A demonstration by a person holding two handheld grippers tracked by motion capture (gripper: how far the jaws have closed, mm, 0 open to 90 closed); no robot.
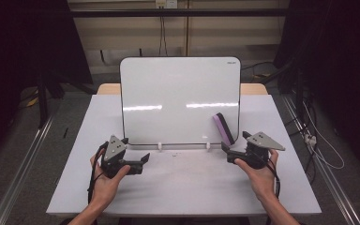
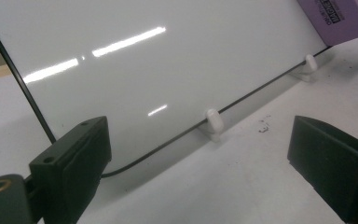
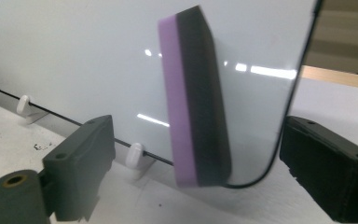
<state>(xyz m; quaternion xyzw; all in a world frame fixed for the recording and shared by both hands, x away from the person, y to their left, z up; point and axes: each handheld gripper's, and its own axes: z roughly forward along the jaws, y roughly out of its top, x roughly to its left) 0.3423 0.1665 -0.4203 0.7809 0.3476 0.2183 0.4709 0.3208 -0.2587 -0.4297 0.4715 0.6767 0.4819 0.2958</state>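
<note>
A white whiteboard (image 1: 178,98) stands upright on the table (image 1: 187,187), held by two white clips (image 1: 160,146). A purple and black eraser (image 1: 224,128) clings to the board's lower right corner, slightly tilted. My right gripper (image 1: 236,140) sits just below and right of it, open. In the right gripper view the eraser (image 3: 196,98) lies ahead in the gap of that gripper (image 3: 200,135), and neither pad touches it. My left gripper (image 1: 136,149) is open and empty at the board's lower left corner. In its own view my left gripper (image 2: 200,140) faces the board (image 2: 144,70) and a clip (image 2: 213,122).
A few dark specks (image 2: 262,126) lie on the table in front of the board. Bare white tabletop stretches between the two hands. Black stands and cables (image 1: 309,136) flank the table on the floor, and a wooden strip (image 1: 253,88) shows behind the board.
</note>
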